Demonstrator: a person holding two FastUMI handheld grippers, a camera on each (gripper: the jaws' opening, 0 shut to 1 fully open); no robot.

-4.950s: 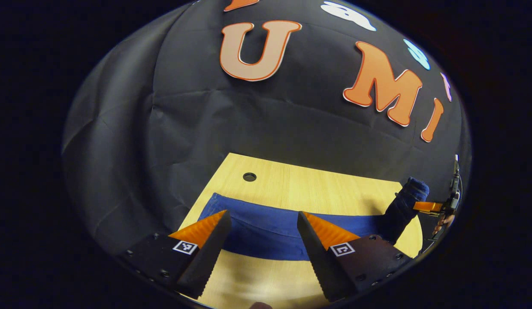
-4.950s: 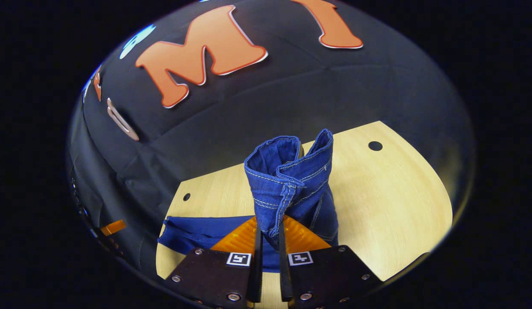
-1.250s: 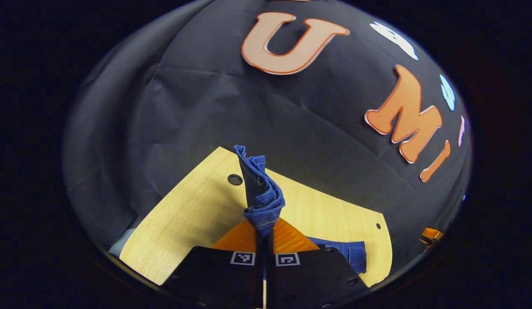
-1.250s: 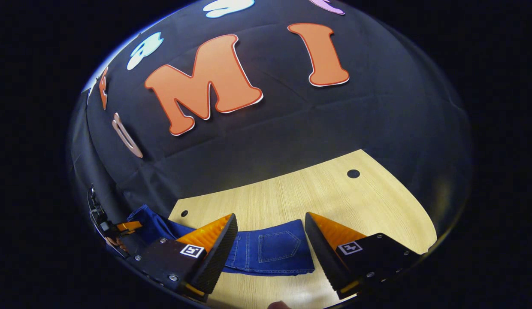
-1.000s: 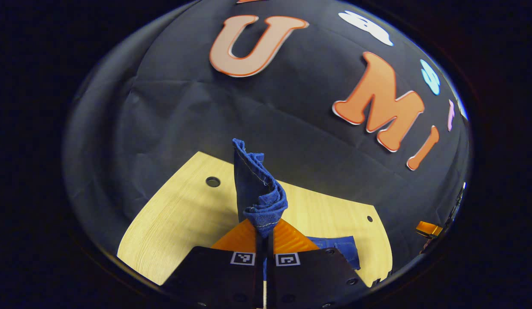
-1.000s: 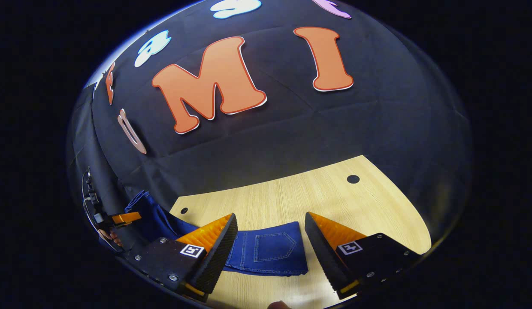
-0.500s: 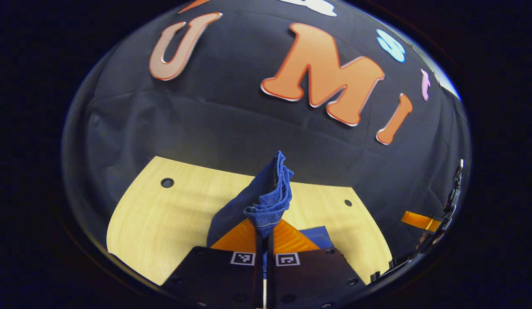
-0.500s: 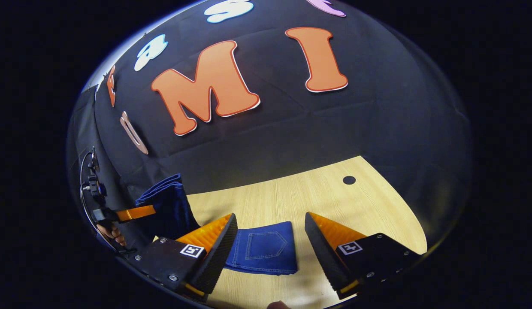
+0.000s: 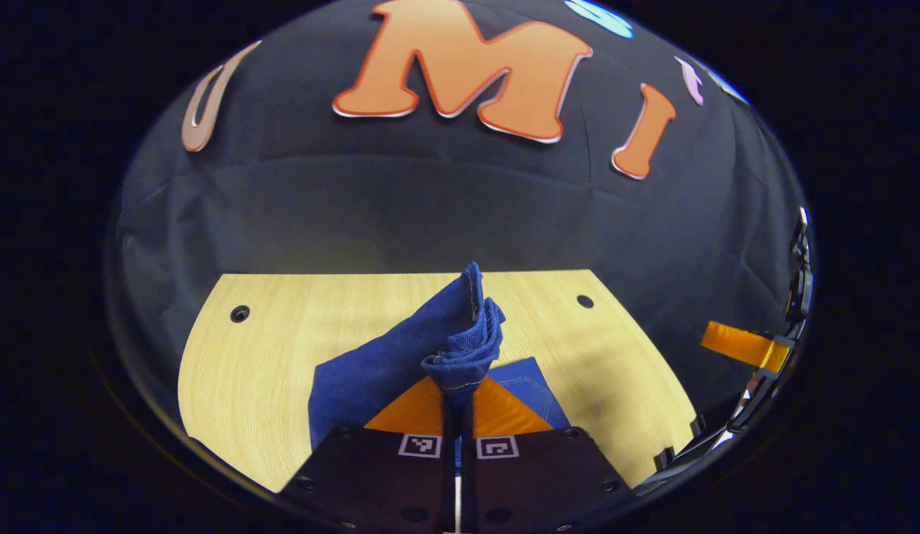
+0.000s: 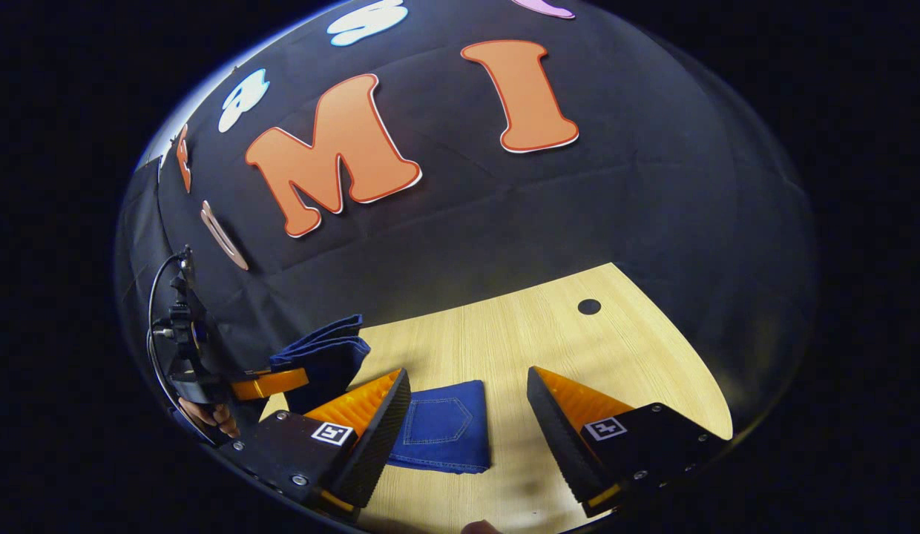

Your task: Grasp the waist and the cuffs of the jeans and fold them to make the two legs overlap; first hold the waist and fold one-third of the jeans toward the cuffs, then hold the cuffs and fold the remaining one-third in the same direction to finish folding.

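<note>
- While the left gripper [image 9: 458, 406] is clamped on the bunched cuffs [image 9: 464, 348], the jeans [image 9: 371, 371] rise off the wooden table [image 9: 260, 356] w/ the leg draping back down to it.
- Right gripper [image 10: 467, 411]: jaws wide apart, empty, just above the table; waist section w/ back pocket [image 10: 445, 426] lies flat betw. its fingers.
- Handling (judged): denim soft, fairly heavy, holds a crease; best hold = stitched cuff hem, both layers pinched.
- Risk: one layer slipping, legs misaligned.
</note>
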